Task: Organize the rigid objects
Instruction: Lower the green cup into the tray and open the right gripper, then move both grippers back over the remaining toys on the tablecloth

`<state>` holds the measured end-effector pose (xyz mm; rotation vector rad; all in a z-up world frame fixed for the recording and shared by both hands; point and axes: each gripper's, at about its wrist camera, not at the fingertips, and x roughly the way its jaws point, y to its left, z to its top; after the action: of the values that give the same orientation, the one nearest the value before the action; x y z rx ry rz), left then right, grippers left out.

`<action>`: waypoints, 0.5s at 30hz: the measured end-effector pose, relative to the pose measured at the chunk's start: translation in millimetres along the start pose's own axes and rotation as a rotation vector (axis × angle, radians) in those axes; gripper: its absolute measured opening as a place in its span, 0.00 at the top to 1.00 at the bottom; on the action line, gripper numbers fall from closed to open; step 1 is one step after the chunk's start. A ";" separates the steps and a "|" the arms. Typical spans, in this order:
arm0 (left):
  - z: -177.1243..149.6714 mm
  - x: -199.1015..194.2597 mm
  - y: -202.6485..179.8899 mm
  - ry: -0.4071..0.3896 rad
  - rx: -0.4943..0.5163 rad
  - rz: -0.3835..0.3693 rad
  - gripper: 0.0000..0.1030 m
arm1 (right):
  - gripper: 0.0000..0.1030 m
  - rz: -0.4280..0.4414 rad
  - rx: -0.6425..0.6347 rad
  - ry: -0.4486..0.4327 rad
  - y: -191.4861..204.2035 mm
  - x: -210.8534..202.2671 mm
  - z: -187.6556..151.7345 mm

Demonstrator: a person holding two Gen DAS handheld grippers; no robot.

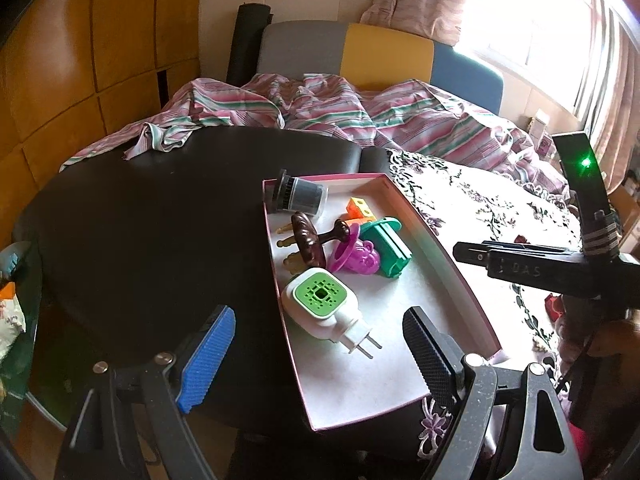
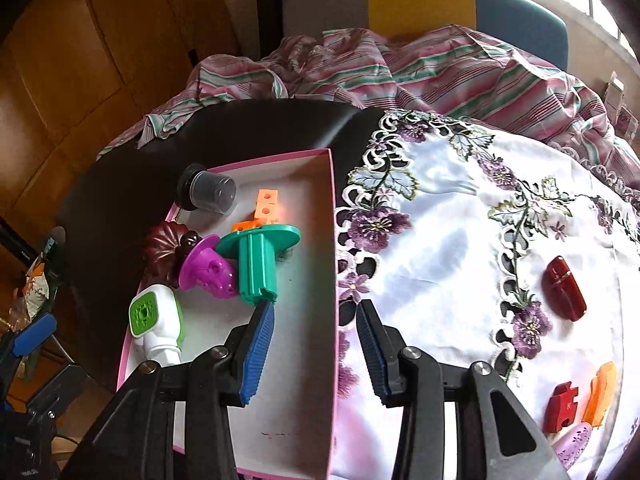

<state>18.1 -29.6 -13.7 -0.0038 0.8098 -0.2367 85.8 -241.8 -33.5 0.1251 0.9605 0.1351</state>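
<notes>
A pink-rimmed white box (image 1: 460, 280) (image 2: 330, 208) on the black table holds a white-and-green plug-in device (image 1: 320, 300) (image 2: 154, 320), a teal plastic piece (image 1: 390, 246) (image 2: 258, 260), a purple toy (image 1: 356, 258) (image 2: 212, 270), a brown flower-shaped piece (image 1: 306, 238) (image 2: 160, 254), an orange block (image 1: 358, 208) (image 2: 266, 204) and a dark cup (image 1: 300, 196) (image 2: 210, 192). My left gripper (image 1: 320, 356) is open over the box's near end. My right gripper (image 2: 310, 348) is open, straddling the box's right wall, empty. A red oval piece (image 2: 564, 288), a red puzzle piece (image 2: 560, 406), an orange piece (image 2: 600, 392) and a lilac piece (image 2: 574, 442) lie on the cloth at right.
A white embroidered cloth (image 2: 440, 248) covers the table's right half; the left half is bare black tabletop (image 1: 160, 220). A striped sheet (image 1: 360, 112) lies behind, with a grey, yellow and blue headboard (image 1: 384, 56). Wooden cabinets (image 1: 80, 60) stand at left.
</notes>
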 end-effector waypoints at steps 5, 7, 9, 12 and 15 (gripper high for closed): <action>-0.9 -0.3 -6.5 0.003 0.018 -0.004 0.16 | 0.58 -0.006 0.013 -0.007 -9.8 -6.6 -3.8; -1.1 -0.1 -8.2 0.004 0.025 -0.006 0.16 | 0.58 -0.013 0.019 -0.011 -15.1 -9.7 -5.0; -1.1 0.1 -10.2 0.004 0.032 -0.007 0.16 | 0.58 -0.019 0.028 -0.015 -21.6 -13.1 -5.7; -1.2 0.7 -13.7 0.007 0.044 -0.009 0.16 | 0.58 -0.035 0.041 -0.022 -32.7 -18.5 -6.6; -0.3 1.3 -17.9 0.010 0.054 -0.015 0.16 | 0.58 -0.052 0.060 -0.029 -47.4 -25.3 -7.3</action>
<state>15.0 -47.3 -13.1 0.0423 0.8135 -0.2725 68.3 -292.4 -25.0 0.1568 0.9381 0.0567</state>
